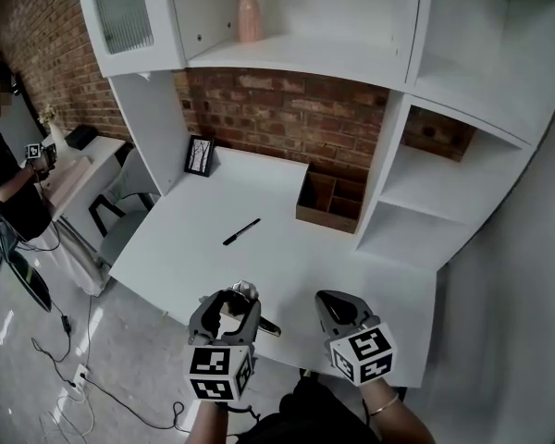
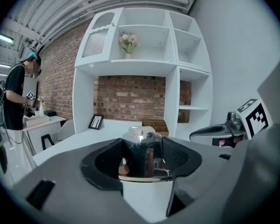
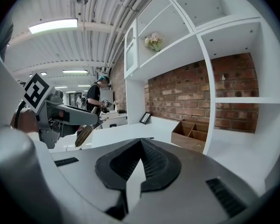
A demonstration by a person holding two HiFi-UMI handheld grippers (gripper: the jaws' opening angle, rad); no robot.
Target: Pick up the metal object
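A shiny metal object (image 1: 245, 291) with a dark handle sticking out to the right is clamped in my left gripper (image 1: 229, 305), just above the white desk's (image 1: 287, 257) near edge. In the left gripper view the metal object (image 2: 142, 149) fills the gap between the two dark pads. My right gripper (image 1: 337, 305) hovers beside it to the right, shut with nothing in it. In the right gripper view its pads (image 3: 151, 164) meet in a closed seam, and the left gripper's metal object (image 3: 84, 135) shows at the left.
On the desk lie a black pen (image 1: 241, 231), a small picture frame (image 1: 200, 155) at the back left and a wooden organiser box (image 1: 331, 199) against the brick wall. A pink vase (image 1: 249, 15) stands on the shelf above. A person (image 1: 0, 155) stands at far left.
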